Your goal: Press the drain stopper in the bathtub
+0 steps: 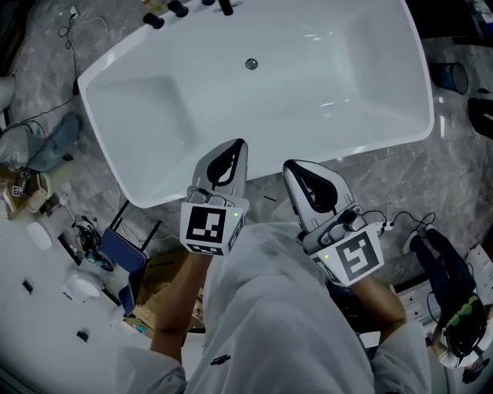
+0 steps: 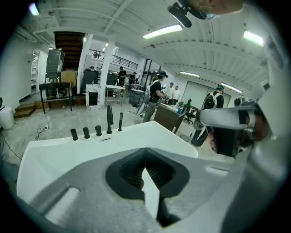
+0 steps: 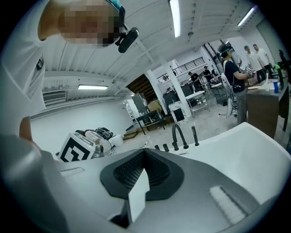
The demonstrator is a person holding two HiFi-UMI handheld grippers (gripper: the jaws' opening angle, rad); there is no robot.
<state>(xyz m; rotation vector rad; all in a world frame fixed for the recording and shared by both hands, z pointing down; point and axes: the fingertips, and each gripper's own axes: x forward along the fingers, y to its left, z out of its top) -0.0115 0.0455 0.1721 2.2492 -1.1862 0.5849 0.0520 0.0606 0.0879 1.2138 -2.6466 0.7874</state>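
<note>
Closed and empty: left hand-held gripper (image 1: 239, 145), right hand-held gripper (image 1: 289, 167).

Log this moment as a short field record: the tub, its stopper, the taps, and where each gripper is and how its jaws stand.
bathtub: white, nothing lying in it
drain stopper: round, metal, on the tub floor toward the far side, nothing touching it
tap fittings: black, in a row on the far rim
left gripper: jaws together, nothing between them, tip over the near rim
right gripper: jaws together, nothing between them, tip at the near rim
progress: both grippers well short of the stopper
</note>
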